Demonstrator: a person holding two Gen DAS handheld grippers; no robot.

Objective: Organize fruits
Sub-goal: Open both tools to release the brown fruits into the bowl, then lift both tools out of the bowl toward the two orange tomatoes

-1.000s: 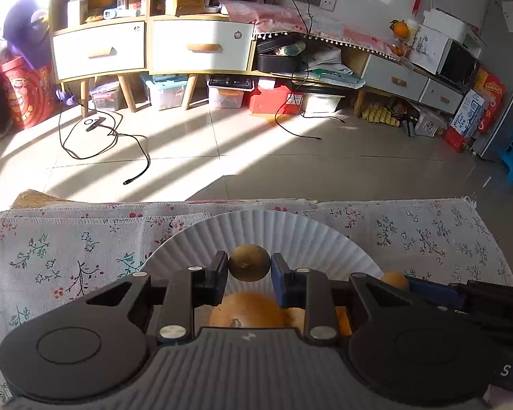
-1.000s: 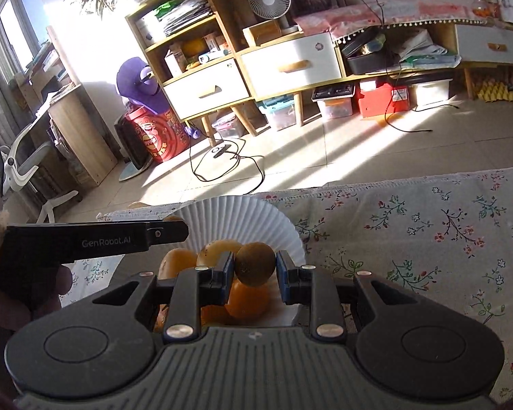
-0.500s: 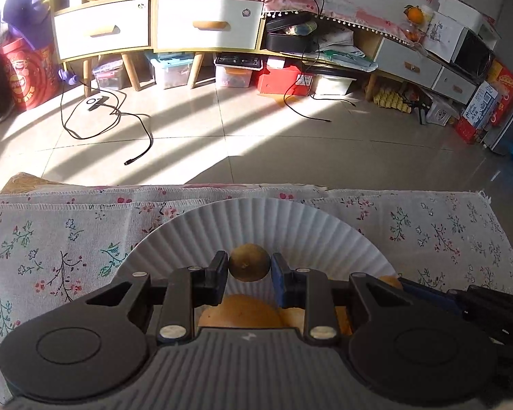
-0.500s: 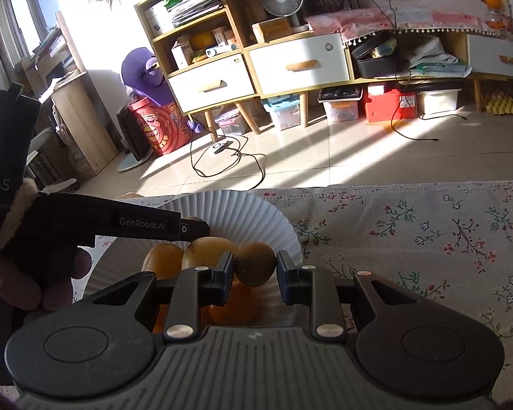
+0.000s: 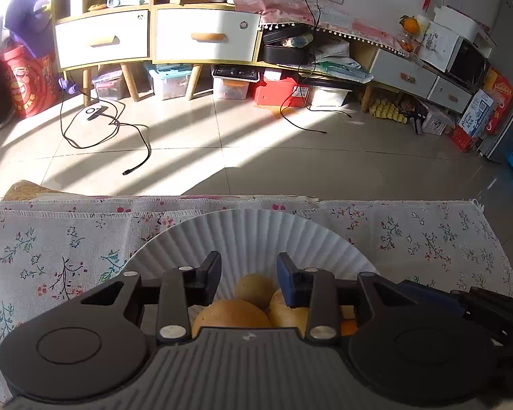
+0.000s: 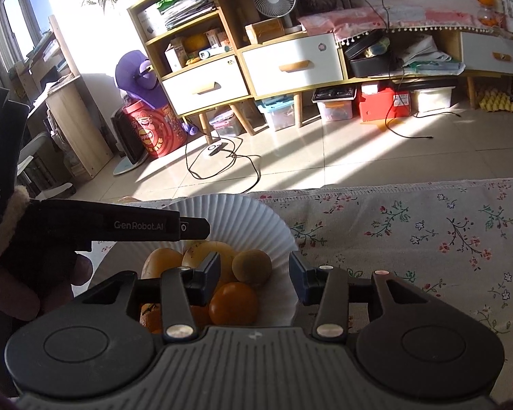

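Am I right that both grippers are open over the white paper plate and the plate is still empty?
Not quite: the plate is not empty. The right wrist view shows several yellow and orange fruits piled on it. The rest holds: the left gripper and right gripper have just been opening, with nothing pinched between the jaws.

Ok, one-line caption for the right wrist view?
Right gripper open above fruit piled on a paper plate, jaws just opened.

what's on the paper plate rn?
The plate holds a pile of fruit: a brown kiwi, an orange, and yellowish fruits. The tongs bodies cover the near part of the pile, so no full count.
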